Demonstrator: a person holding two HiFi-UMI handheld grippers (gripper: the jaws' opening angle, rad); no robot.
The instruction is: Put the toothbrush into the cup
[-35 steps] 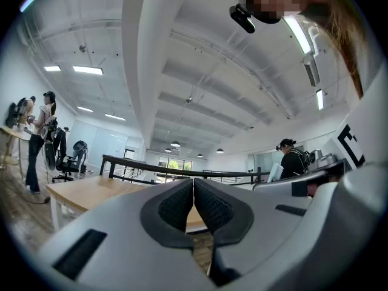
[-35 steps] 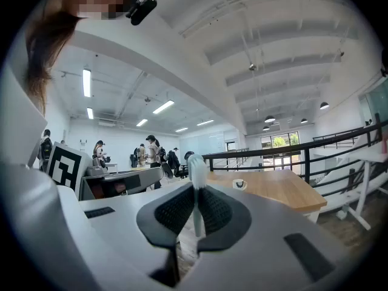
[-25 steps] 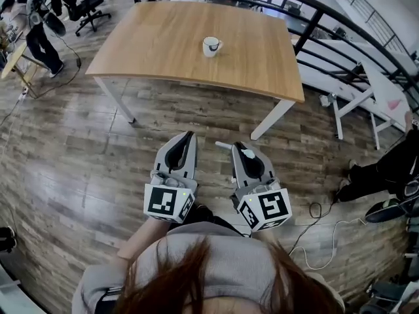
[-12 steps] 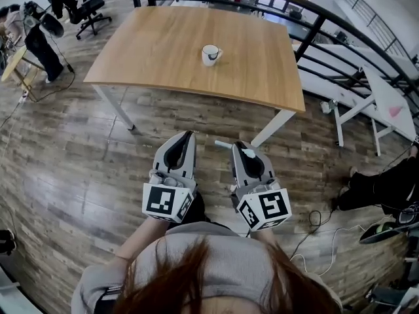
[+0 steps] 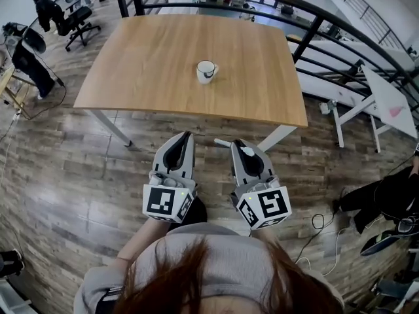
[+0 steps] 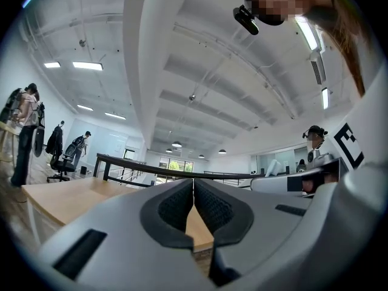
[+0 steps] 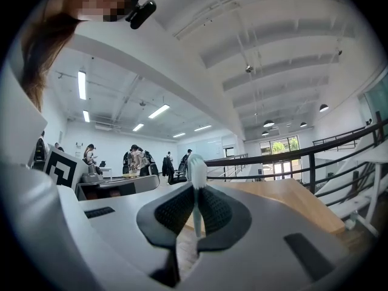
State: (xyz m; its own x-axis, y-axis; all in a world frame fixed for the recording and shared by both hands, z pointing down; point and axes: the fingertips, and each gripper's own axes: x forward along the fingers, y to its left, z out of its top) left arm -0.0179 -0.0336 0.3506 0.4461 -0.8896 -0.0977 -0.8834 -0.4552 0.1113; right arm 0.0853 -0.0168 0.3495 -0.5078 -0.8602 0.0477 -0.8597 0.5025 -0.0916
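Head view: one cup | left gripper jaws closed | right gripper jaws clamp one toothbrush

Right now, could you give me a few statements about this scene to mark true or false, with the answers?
1. The white ceramic cup stands on the light wooden table. True.
2. The pale plastic toothbrush is in the cup. False: the right hand-held gripper is shut on it, short of the table.
3. The left hand-held gripper carries something. False: its jaws are together with nothing between them.
4. The cup is the only thing on the table. True.
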